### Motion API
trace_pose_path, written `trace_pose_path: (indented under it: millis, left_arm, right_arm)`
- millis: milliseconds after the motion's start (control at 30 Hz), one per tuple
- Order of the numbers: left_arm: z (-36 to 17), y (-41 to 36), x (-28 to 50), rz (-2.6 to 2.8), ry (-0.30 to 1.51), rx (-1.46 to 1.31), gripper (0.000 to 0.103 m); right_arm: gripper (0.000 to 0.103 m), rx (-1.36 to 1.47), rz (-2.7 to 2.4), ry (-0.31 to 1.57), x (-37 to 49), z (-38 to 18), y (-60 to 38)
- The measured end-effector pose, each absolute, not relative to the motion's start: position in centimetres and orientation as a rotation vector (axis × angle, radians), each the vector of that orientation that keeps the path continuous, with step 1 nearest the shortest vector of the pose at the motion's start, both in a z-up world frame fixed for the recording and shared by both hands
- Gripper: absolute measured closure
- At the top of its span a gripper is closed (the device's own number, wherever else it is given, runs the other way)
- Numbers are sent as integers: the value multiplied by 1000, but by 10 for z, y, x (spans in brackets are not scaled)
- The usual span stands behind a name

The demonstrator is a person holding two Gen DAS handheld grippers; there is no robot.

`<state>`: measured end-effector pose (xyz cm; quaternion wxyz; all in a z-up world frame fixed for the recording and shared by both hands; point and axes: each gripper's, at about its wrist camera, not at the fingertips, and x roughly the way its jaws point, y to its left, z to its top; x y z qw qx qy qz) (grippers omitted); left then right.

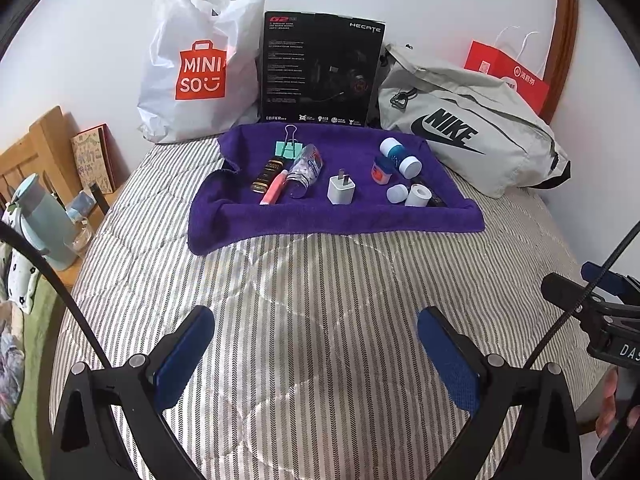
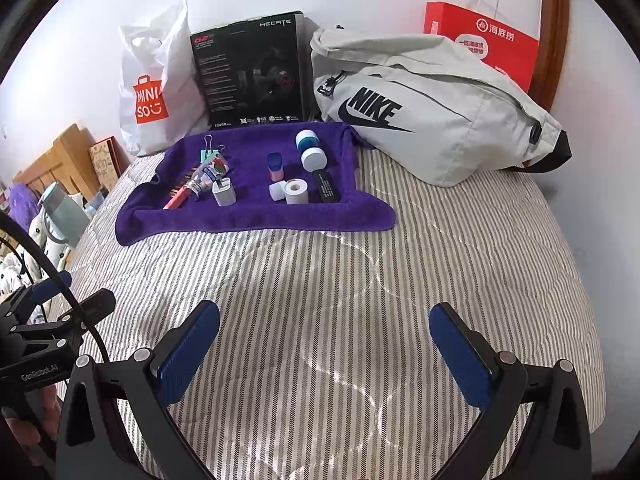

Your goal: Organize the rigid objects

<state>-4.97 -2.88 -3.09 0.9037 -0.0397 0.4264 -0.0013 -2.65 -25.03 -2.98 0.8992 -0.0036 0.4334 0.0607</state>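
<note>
Blue-padded fingers of the left gripper point(image 1: 316, 354) are seen spread wide apart over bare striped bedding point(image 1: 320, 280), with nothing between them; the right gripper point(image 2: 324, 354) is held the same way, jaws apart and empty, just beside it. Both are kept well short of the purple towel point(image 1: 248, 216), on which the rigid items are scattered straight ahead of the jaws, toward the wall. Two loose clusters can be told. On the left side of the towel a pink pen point(image 1: 273, 190), a dark tube point(image 1: 265, 176) and a clear bottle point(image 1: 306, 170) are laid with their long axes running roughly away from the camera, tilted a little to the right, and a green binder clip point(image 1: 289, 146) lies just behind them. On the right side white-capped jars point(image 2: 314, 158), a small blue-capped pot point(image 2: 274, 166), a tape roll point(image 2: 297, 192) and a black stick point(image 2: 329, 188) are grouped close together. A white charger plug point(image 1: 341, 190) stands upright between the two clusters. By judgement, the left cluster is nearer the left gripper and the right cluster nearer the right. For the long items a forward reach would probably serve, with the jaws closed across the narrow width.
</note>
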Motion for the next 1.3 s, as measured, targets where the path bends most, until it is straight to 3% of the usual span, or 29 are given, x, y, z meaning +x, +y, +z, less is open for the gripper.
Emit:
trace_pose_path:
  millis: [1300]
  left_arm:
    - [-25, -22, -54, 16, 871, -72, 0]
  right_arm:
    - [0, -24, 115, 904, -26, -33, -250]
